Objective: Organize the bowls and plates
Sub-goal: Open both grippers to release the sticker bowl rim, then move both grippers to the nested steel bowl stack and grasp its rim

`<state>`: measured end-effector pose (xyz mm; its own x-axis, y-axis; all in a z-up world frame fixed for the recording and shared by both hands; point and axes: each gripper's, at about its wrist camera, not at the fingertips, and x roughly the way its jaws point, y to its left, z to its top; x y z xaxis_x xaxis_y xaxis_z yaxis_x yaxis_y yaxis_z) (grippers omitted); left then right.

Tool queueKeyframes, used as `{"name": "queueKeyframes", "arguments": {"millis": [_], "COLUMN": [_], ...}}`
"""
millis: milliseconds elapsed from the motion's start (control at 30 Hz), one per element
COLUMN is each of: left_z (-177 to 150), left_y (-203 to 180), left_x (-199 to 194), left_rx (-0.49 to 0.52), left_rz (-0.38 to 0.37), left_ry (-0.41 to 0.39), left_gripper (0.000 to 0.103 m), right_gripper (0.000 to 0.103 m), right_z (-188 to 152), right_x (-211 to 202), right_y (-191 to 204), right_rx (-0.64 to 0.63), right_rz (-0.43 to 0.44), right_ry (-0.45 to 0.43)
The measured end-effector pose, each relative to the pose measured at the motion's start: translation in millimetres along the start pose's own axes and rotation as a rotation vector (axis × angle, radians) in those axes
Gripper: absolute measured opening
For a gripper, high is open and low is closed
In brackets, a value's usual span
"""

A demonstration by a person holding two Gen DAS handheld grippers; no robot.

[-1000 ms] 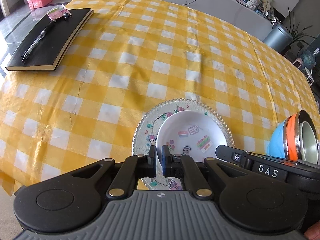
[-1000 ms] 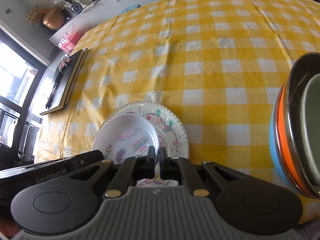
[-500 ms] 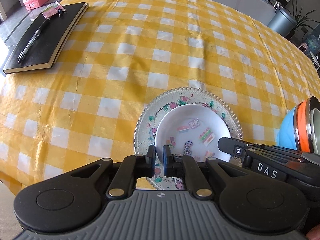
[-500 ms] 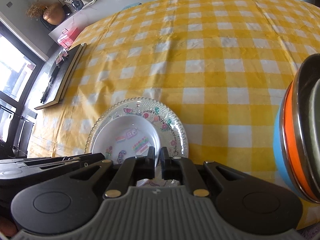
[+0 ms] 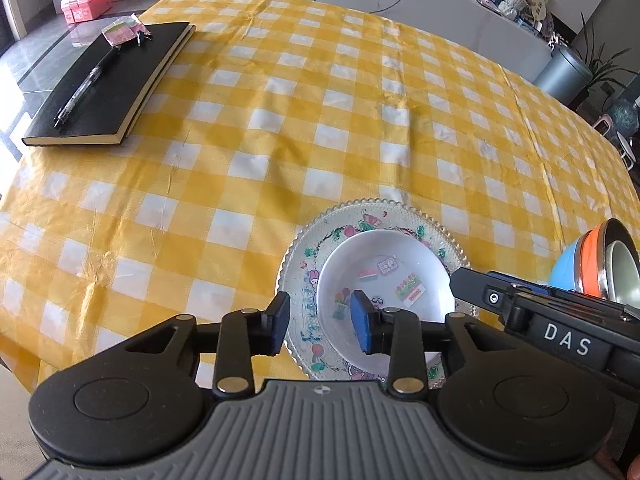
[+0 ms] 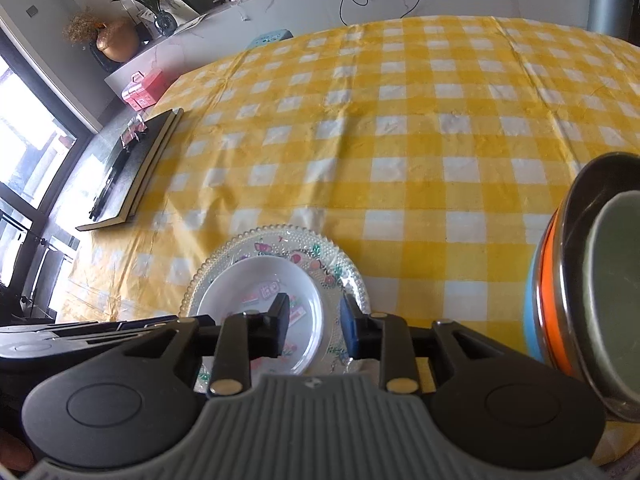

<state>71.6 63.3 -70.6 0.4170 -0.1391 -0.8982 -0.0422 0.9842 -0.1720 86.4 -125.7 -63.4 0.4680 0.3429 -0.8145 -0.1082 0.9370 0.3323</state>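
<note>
A small white plate [image 5: 384,280] [image 6: 248,288] with cartoon stickers lies inside a clear beaded glass plate [image 5: 440,232] [image 6: 340,264] on the yellow checked cloth. My left gripper [image 5: 320,322] hangs over the white plate's left rim. Its jaws are opening, with the rim between them and untouched by the pads. My right gripper [image 6: 314,320] straddles the same plate's right rim. Its jaws are opening too, and the pads are clear of the rim. A nested stack of bowls [image 5: 600,268] [image 6: 580,280], blue, orange and steel, stands just right of the plates.
A black notebook [image 5: 108,84] [image 6: 132,176] with a pen on it lies at the table's far left. A pink box [image 5: 86,2] sits beyond it, and a grey bin [image 5: 562,74] stands past the far right edge. The table's near edge runs just below the plates.
Both grippers were shut on the white plate's rim, one on each side. Their jaws have now parted, and the plate lies flat on the glass plate.
</note>
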Motion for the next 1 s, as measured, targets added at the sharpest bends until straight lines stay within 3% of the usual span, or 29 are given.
{"name": "queueKeyframes", "arguments": {"millis": [33,267,333,400,500,567,633,767,867,1000], "left_z": [-1,-6,-6,-7,-12,-16,-20,-30,-37,-45], "left_y": [1,-12,-22,-34,-58,-72,-85,-106,-118,-131], "left_x": [-3,-43,-57,-71,-92,-104,-112,-127,-133,-131], "left_rx": [-0.006,0.019,0.039,0.071,0.142,0.170,0.179,0.177,0.170,0.149], "left_rz": [0.003,0.035,0.034,0.038,0.039,0.040,0.042,0.035,-0.004,-0.103], "left_ry": [-0.013,-0.166,-0.221,-0.275,-0.366,-0.423,-0.472,-0.575,-0.645,-0.659], "left_gripper": [0.045,0.055,0.059,0.070,0.081,0.083,0.086,0.088,0.088,0.088], "right_gripper": [0.035,0.050,0.059,0.060,0.071,0.072,0.086,0.094,0.100,0.100], "right_z": [0,-1,-3,-5,-9,-11,-14,-23,-30,-36], "right_x": [-4,-36,-45,-56,-76,-90,-106,-137,-155,-170], "right_y": [0,0,-1,-4,-11,-17,-25,-43,-58,-85], "right_rx": [-0.008,-0.064,-0.075,-0.086,-0.096,-0.102,-0.105,-0.114,-0.103,-0.054], "right_rz": [0.000,-0.020,-0.025,-0.037,-0.057,-0.074,-0.100,-0.153,-0.188,-0.229], "right_ry": [-0.012,-0.112,-0.137,-0.166,-0.224,-0.264,-0.311,-0.395,-0.436,-0.446]}}
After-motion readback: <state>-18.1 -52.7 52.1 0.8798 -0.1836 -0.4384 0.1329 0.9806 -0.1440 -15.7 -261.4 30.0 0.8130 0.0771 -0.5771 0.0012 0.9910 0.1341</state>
